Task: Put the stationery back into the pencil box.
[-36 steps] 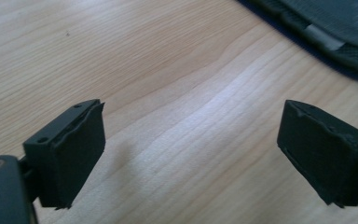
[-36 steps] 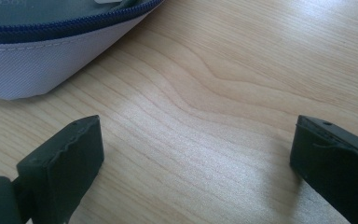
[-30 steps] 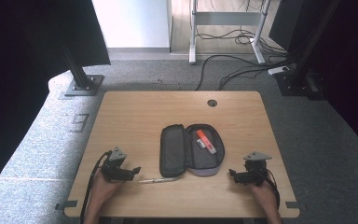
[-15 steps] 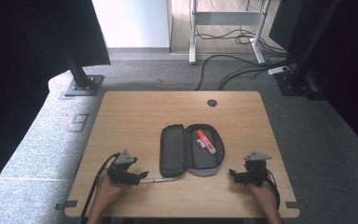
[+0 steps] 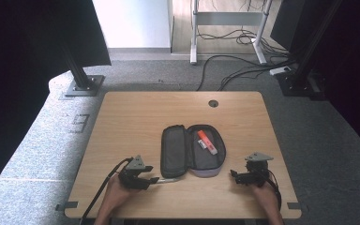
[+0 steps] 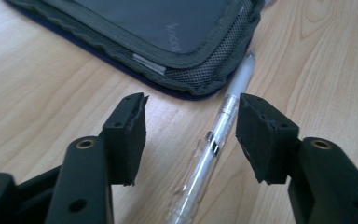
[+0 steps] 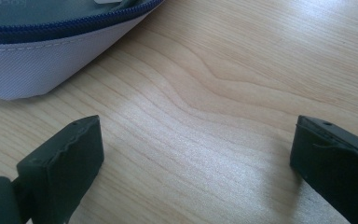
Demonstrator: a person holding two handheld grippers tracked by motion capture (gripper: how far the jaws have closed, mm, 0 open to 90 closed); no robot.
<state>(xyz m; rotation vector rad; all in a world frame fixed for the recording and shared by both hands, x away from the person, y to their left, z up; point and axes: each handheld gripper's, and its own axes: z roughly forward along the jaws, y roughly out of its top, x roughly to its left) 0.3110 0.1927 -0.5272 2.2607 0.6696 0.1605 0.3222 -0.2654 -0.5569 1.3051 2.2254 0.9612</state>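
Left gripper [image 6: 191,135] is released, jaws straddling the pen [image 6: 214,154] so a squeeze catches its barrel; pen lies on the table [image 5: 122,122] touching the open case [image 5: 192,152] at its near edge. Right gripper [image 7: 196,163] gapes idle over bare wood beside the case, likely ready to steady it.

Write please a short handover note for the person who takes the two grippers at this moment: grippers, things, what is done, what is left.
Left gripper: open, low over the table, jaws on either side of the clear pen, not closed on it.
Right gripper: open, holds nothing, near the table's front edge, right of the pencil case.
Pencil case: unzipped, lying open mid-table; an orange marker is inside the right half.
Pen: flat on the table, its tip at the case's front edge.
Done: case opened, left gripper lined up on the pen.
Left, probably: close on the pen, lift it, place it into the case.
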